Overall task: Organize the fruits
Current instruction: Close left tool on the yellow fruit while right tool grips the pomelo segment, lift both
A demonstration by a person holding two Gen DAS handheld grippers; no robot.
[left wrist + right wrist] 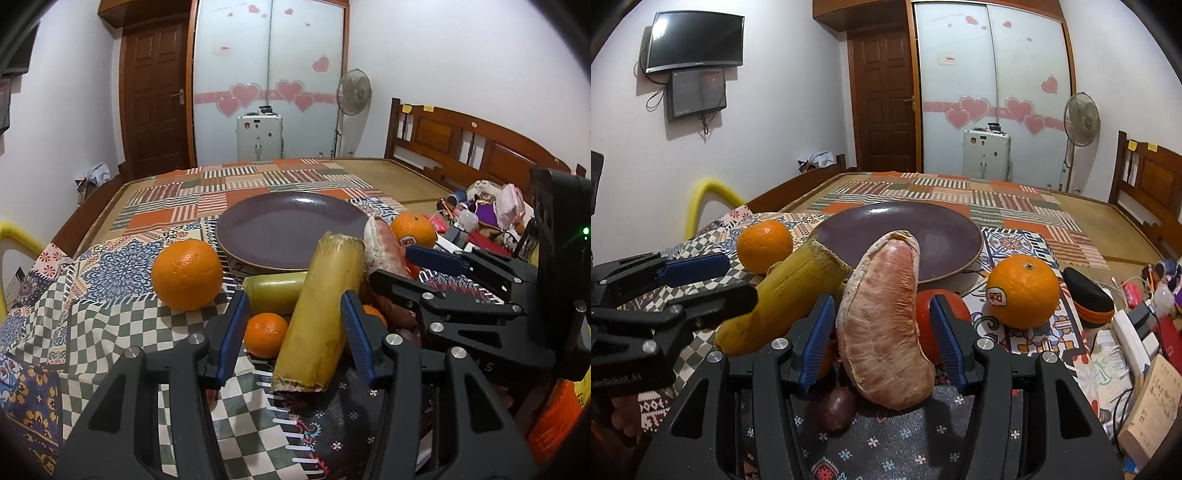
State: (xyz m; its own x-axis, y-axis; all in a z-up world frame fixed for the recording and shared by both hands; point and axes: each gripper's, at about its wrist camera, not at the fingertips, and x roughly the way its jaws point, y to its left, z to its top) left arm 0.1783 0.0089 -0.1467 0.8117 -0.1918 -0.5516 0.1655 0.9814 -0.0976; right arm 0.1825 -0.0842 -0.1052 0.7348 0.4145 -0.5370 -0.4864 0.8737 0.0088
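Observation:
A purple plate point(280, 225) point(945, 229) lies empty on the patchwork cloth. My left gripper point(295, 332) is open around a yellow sugarcane piece point(321, 317) point(783, 295); the pads do not touch it. My right gripper point(882, 336) is open around a pink peeled pomelo segment point(886, 325) point(384, 243). It also shows in the left wrist view point(436, 266). A big orange point(186, 275) point(764, 245) sits left, a stickered orange point(1023, 291) point(413, 229) right. A small mandarin point(265, 334), a green piece point(275, 293), a red fruit point(925, 321) and a dark passion fruit point(836, 408) lie in the pile.
Books, a power strip and a black-orange case point(1087, 295) crowd the right edge. A wooden headboard point(480, 147) stands far right. A yellow tube point(709, 192) stands at the left edge. A fan point(1082, 122) and white appliance point(986, 151) stand beyond the surface.

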